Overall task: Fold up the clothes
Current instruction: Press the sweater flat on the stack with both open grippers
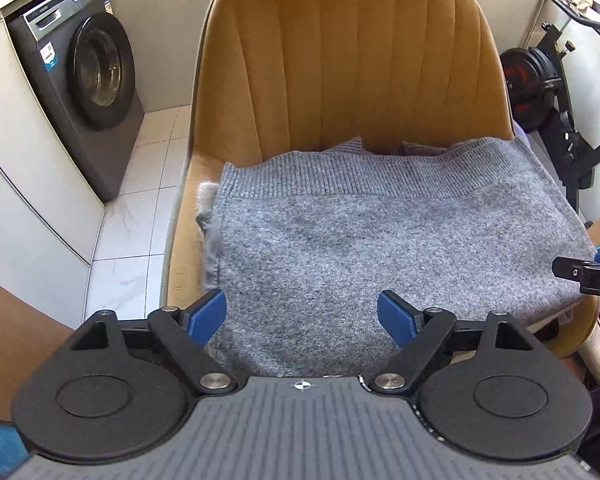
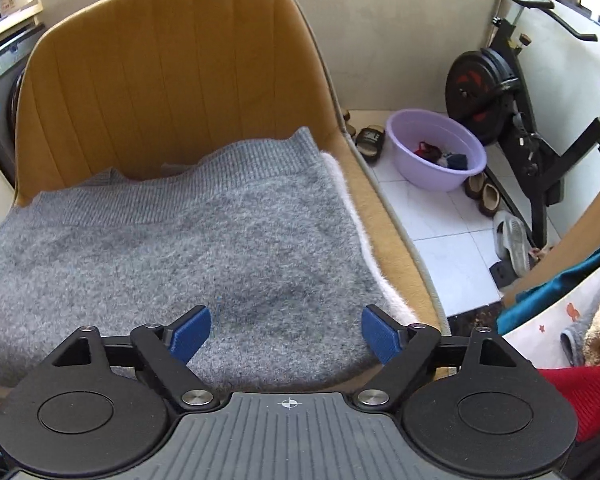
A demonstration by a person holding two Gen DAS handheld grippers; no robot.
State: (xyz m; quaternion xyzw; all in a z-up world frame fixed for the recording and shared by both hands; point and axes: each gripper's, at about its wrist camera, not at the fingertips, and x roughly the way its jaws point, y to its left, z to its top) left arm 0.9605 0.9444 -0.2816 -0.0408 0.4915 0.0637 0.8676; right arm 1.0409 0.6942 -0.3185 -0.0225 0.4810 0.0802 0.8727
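grey knit lies folded on the chair, both jaws free

grey wool sweater (image 1: 380, 240) lies folded on the seat of the mustard chair (image 1: 352, 60), its ribbed hem toward the backrest and its near edge at the front of the seat. my left hand-held gripper (image 1: 302, 314) stands wide open above the near left part of the cloth, with nothing between its blue pads. my right hand-held gripper (image 2: 286, 334) is also wide open above the near right corner, holding nothing.

i judge this fold is laid down and the step now is to let go cleanly and tidy the bundle. to do it well i would lift both sides straight away from the cloth, so no pad drags the fuzzy surface and opens the fold again. i would then check the left edge, where an under layer sticks out a little.

the knit looks thick, soft and hairy, with a whitish fringe along its right side in the right wrist view. the top surface is mostly flat, with only mild waves near the hem.
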